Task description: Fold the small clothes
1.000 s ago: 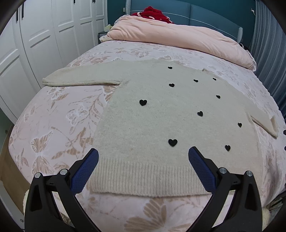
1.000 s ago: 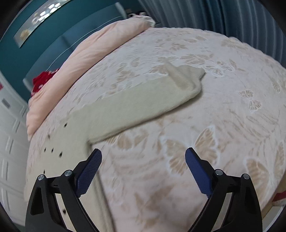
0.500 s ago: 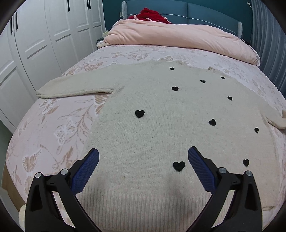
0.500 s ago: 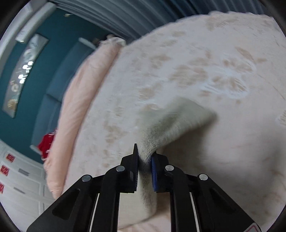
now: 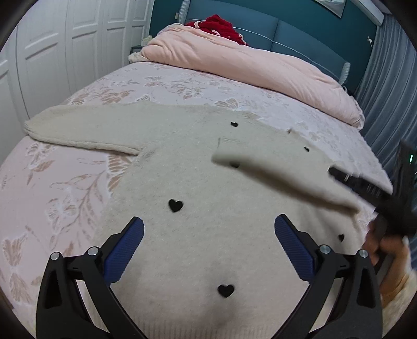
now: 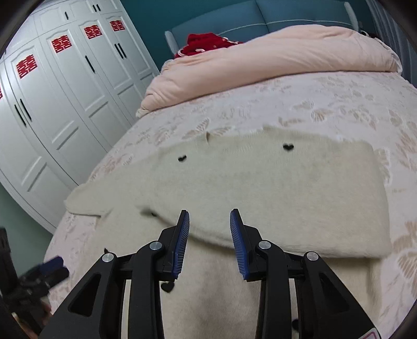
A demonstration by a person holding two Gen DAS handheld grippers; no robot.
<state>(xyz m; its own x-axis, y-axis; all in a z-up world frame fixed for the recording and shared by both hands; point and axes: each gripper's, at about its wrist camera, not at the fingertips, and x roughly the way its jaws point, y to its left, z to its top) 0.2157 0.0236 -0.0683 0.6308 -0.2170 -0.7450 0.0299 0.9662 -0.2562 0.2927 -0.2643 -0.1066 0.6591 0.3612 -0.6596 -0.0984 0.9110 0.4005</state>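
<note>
A cream knitted sweater (image 5: pixel 198 167) with small black hearts lies flat on the flowered bedspread (image 5: pixel 52 198). Its left sleeve (image 5: pixel 78 130) stretches out towards the wardrobe. The right sleeve (image 5: pixel 276 172) is folded across the chest; in the right wrist view this folded sleeve (image 6: pixel 292 198) lies just ahead of my right gripper (image 6: pixel 209 221). Its jaws are opening, and the pads press on nothing. From the left wrist view that right gripper (image 5: pixel 338 174) is blurred, with a hand (image 5: pixel 388 250) on it. My left gripper (image 5: pixel 208 234) hovers open over the lower body of the sweater.
A rolled pink duvet (image 5: pixel 255 65) and a red garment (image 5: pixel 221 23) lie at the blue headboard (image 5: pixel 294 36). White wardrobe doors (image 6: pixel 65 104) stand along the bed's left side, grey curtains (image 5: pixel 391 78) on the right. My left gripper (image 6: pixel 49 268) shows blurred at the lower left.
My right gripper shut on the right sleeve's cuff, swung it across onto the sweater's chest, and its jaws have parted. My left gripper moved forward from the hem over the sweater's body.
</note>
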